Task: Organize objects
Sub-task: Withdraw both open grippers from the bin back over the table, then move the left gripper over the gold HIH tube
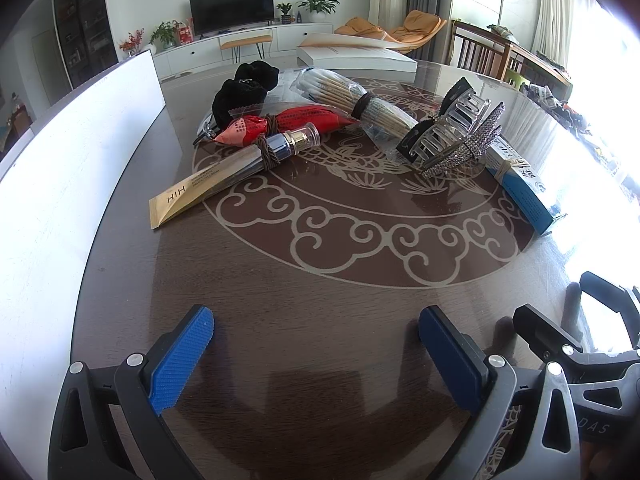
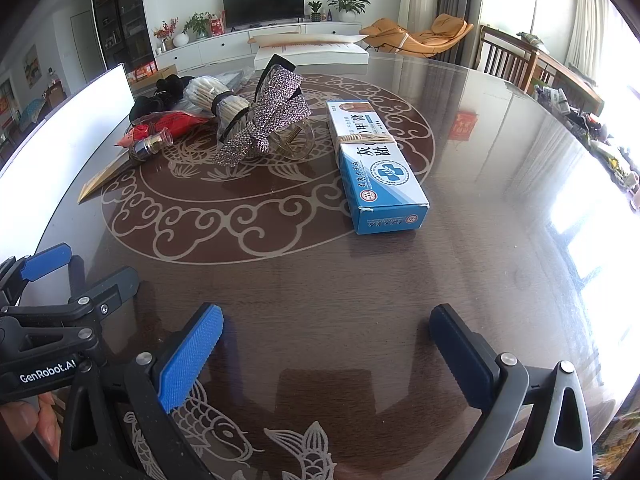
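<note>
Clutter sits toward the middle and far side of the tabletop [image 2: 500, 240]: a blue box [image 2: 374, 164], a rhinestone hair clip [image 2: 268, 120], a clear claw clip [image 1: 452, 128], bundled swabs [image 1: 360, 100], a red packet [image 1: 288, 122], a cream tube [image 1: 224, 176], a black scrunchie [image 1: 244, 88]. Nothing looks sorted yet, I'd judge. No container is visible. Left gripper [image 1: 316, 360] and right gripper [image 2: 328, 356] hover near the near edge, jaws spread, holding nothing.

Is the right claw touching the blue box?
Apart. The right wrist view shows the right claw open, with a stretch of bare table between its fingertips and the blue box.
</note>
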### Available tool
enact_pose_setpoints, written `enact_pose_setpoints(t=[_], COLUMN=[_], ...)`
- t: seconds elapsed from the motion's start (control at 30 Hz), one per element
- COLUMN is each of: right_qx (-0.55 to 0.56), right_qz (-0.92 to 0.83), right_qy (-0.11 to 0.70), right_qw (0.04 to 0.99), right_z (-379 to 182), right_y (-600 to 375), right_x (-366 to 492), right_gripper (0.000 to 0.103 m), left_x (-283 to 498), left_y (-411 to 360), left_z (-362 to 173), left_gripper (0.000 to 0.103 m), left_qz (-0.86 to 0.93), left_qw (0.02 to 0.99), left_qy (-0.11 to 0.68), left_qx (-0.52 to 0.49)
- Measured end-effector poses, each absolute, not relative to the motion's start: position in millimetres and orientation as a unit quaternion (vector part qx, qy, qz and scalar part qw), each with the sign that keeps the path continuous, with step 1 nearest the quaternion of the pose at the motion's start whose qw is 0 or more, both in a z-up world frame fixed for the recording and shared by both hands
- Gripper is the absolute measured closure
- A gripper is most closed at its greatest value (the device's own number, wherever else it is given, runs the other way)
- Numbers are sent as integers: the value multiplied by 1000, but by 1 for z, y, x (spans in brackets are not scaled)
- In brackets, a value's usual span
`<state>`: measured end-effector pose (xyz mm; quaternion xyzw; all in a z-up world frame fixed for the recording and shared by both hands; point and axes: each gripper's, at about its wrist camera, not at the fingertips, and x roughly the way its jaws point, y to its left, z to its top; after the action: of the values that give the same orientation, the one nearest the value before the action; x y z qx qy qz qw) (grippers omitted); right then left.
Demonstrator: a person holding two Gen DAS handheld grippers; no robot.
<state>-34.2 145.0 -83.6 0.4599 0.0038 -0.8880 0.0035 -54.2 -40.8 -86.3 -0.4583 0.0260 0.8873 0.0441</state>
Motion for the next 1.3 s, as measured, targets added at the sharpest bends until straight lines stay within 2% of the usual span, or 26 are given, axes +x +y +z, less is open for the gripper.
enact_pose_setpoints(t=[1.03,1.2,1.3], right_qx=[459,459,459], right_qz=[-888,-888,-888], right_qy=[4,4,4], right_qw=[4,4,3], right_z=[-84,-84,-83], right_y=[145,145,146], right_x=[-34,-35,-35], right_gripper=[0,0,0], left_x=[-55,-64,-94], left_y=[-42,-73,-78], left_z=[-86,-61,-40], left_gripper=[0,0,0], left_qz=[883,886,892], left_qw=[53,62,48], left_qy=[28,-66,-40], left_qx=[-465,-455,-448])
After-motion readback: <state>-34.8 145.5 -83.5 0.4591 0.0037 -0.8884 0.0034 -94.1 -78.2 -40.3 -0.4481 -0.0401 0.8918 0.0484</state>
